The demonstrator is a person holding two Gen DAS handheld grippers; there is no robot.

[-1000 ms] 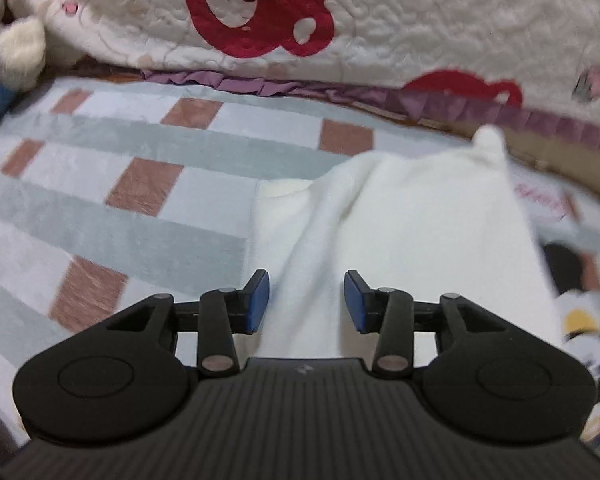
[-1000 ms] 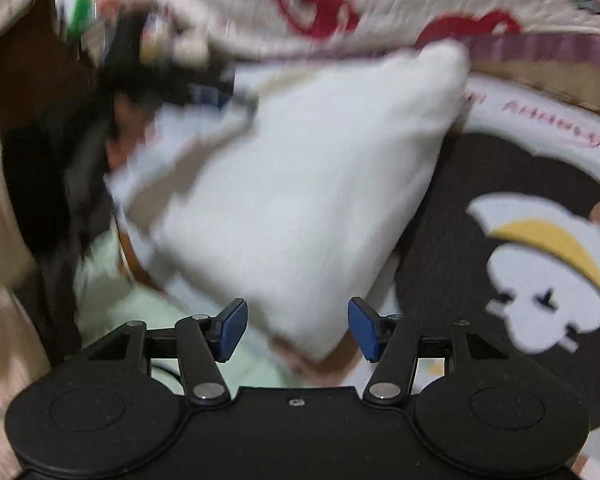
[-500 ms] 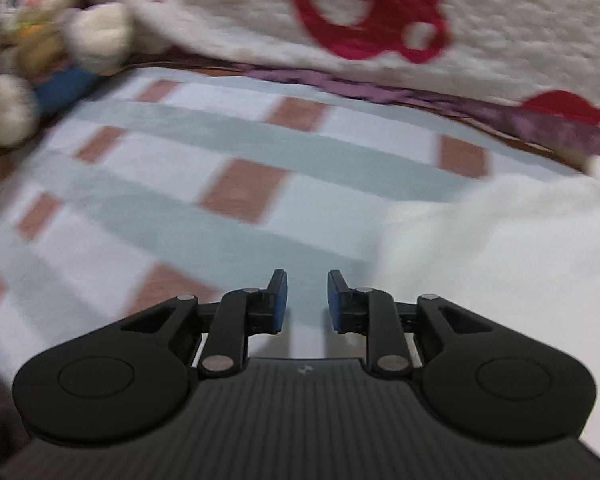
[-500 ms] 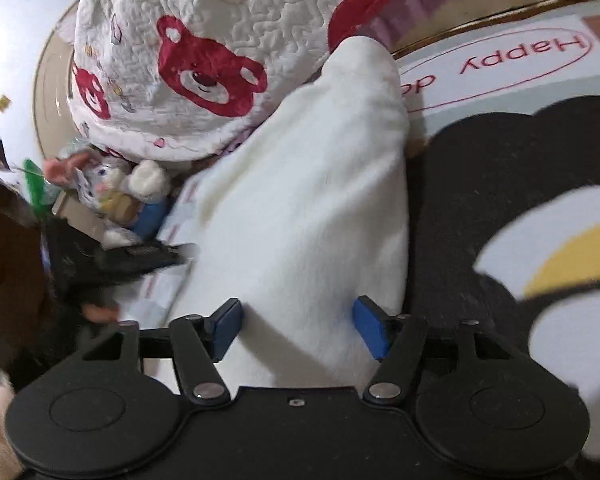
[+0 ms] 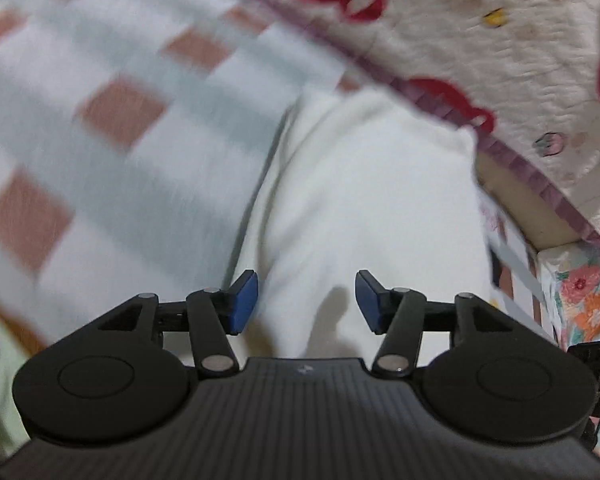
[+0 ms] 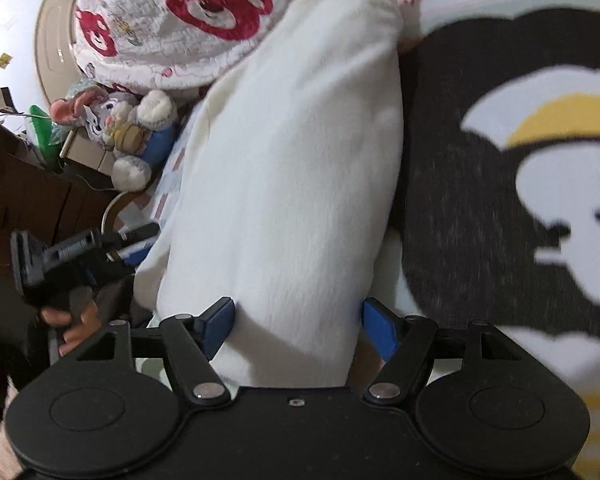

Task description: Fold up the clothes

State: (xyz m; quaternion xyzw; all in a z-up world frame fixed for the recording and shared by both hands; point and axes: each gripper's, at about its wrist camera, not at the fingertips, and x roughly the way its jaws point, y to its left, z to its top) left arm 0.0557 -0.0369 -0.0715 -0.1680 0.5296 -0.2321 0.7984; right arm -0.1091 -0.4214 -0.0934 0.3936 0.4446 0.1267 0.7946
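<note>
A folded white fleece garment lies on the checked blanket; it also shows in the right wrist view. My left gripper is open just above the garment's near edge, its blue pads apart and holding nothing. My right gripper is open with the garment's near end lying between its pads. The left gripper also shows at the left of the right wrist view, beside the garment's left edge.
A white quilt with red bears runs along the far side. A dark cartoon-print blanket lies right of the garment. A plush toy and a dark wooden cabinet are at the left.
My left gripper swung back over the garment from the checked blanket and opened wider. My right gripper moved closer along the garment, still open.
</note>
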